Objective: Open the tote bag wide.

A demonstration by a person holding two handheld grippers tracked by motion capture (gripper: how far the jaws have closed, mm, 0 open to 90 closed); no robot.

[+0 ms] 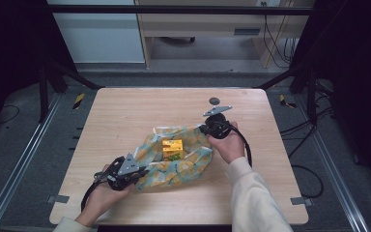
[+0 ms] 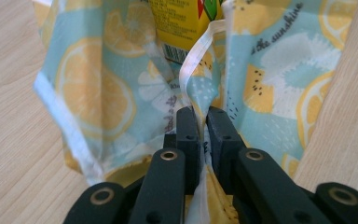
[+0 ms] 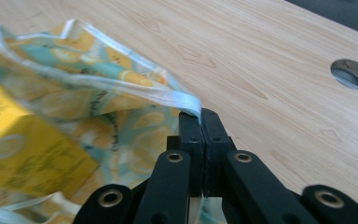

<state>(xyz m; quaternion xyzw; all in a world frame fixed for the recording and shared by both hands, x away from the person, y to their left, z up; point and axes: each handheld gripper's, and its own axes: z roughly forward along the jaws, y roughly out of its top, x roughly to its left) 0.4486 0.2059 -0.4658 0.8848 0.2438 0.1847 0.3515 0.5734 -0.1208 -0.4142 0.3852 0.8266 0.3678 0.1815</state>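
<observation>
Where the pale wooden desk [image 1: 125, 121] stands on a grey floor [image 1: 19, 145], black frame bars run along both sides and a light cabinet [image 1: 96, 34] sits at 12 o'clock beyond it. A round hole [image 1: 214, 101] marks the desk's far part. At 7 o'clock of the lemon-print cloth [image 1: 193, 166], the left claw [image 1: 142, 172] is pinched nearly closed on its white-hemmed edge. A yellow carton [image 1: 172, 149] lies at the cloth's centre. At 2 o'clock, the right claw [image 1: 204, 128] is clamped tight on the opposite hem.
</observation>
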